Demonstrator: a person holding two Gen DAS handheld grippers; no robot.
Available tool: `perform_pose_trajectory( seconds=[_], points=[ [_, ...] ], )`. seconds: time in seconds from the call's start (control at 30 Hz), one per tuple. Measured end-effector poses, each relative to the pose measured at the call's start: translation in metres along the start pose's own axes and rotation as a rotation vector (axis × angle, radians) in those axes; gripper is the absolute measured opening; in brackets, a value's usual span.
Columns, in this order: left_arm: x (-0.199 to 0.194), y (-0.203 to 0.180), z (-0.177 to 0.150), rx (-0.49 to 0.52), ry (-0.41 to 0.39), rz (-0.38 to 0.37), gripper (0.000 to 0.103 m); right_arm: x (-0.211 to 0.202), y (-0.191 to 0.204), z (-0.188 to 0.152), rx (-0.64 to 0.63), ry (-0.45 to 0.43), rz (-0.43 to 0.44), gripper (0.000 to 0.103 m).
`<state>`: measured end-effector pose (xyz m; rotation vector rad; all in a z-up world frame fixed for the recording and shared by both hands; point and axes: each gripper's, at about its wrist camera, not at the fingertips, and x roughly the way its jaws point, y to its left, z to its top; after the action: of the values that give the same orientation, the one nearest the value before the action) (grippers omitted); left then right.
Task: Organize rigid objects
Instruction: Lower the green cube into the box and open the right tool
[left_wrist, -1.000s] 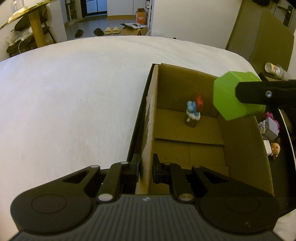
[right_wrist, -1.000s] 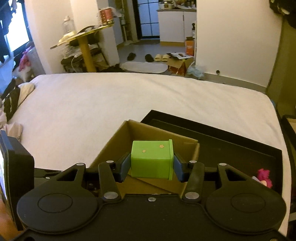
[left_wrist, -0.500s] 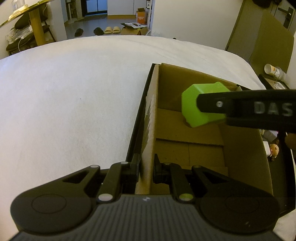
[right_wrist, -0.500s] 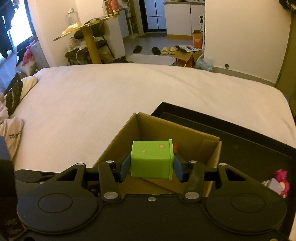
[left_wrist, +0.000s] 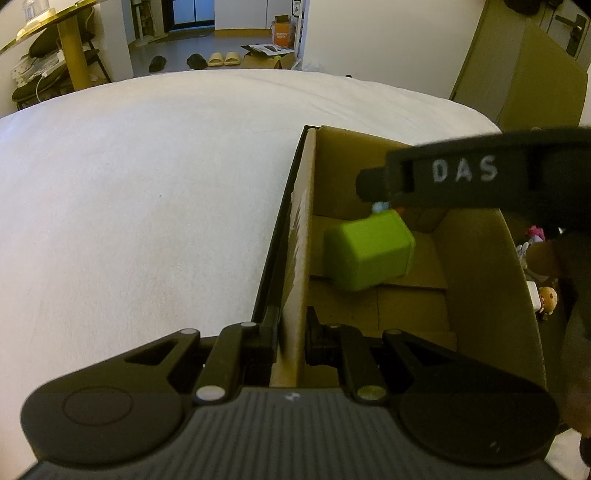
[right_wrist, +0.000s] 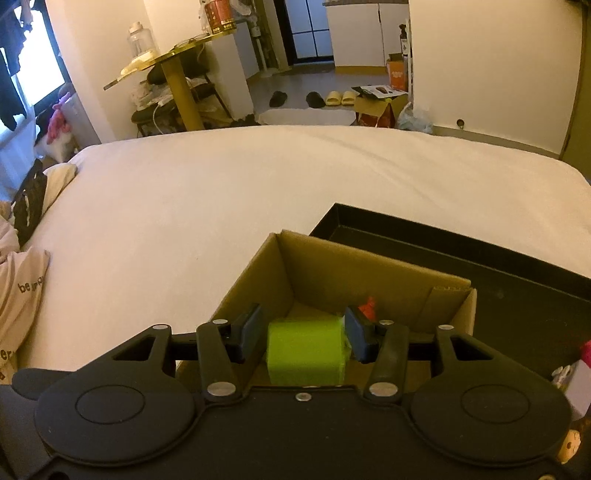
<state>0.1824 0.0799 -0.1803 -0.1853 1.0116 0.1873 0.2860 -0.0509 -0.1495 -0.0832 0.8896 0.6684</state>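
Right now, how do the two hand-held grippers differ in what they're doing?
The left hand-held gripper is pinched nearly shut on the cardboard box side wall; the right hand-held gripper stands wider. The left one holds the wall's edge; the right one reaches over the box's inside, where the green block lies tilted, apparently unclamped. Both are black and point down at the same box.

1. The box (right_wrist: 373, 273) sits on the bed (right_wrist: 221, 206).
2. The block (right_wrist: 306, 350) is in the box.
3. A toy (right_wrist: 368, 306) is in the box, behind the block.
4. The tray (right_wrist: 517, 295) lies right of the box, touching it.
5. Small toys (left_wrist: 543, 295) lie in the tray.
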Motion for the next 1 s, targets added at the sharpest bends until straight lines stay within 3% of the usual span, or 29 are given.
perform_pose_trajectory(
  seconds=[0.73,0.87,1.0],
  points=[
    [-0.001,0.001,-0.001,0.004,-0.003,-0.003,0.012,-0.064,-0.023,-0.009,0.031,0.003,-0.046,0.055],
    [0.000,0.002,-0.001,0.002,-0.002,0.000,0.012,-0.077,-0.029,-0.012,0.031,-0.017,-0.067,0.064],
    [-0.001,0.000,0.000,0.002,-0.004,-0.001,0.012,-0.088,-0.036,-0.017,0.040,-0.025,-0.083,0.067]
  ],
)
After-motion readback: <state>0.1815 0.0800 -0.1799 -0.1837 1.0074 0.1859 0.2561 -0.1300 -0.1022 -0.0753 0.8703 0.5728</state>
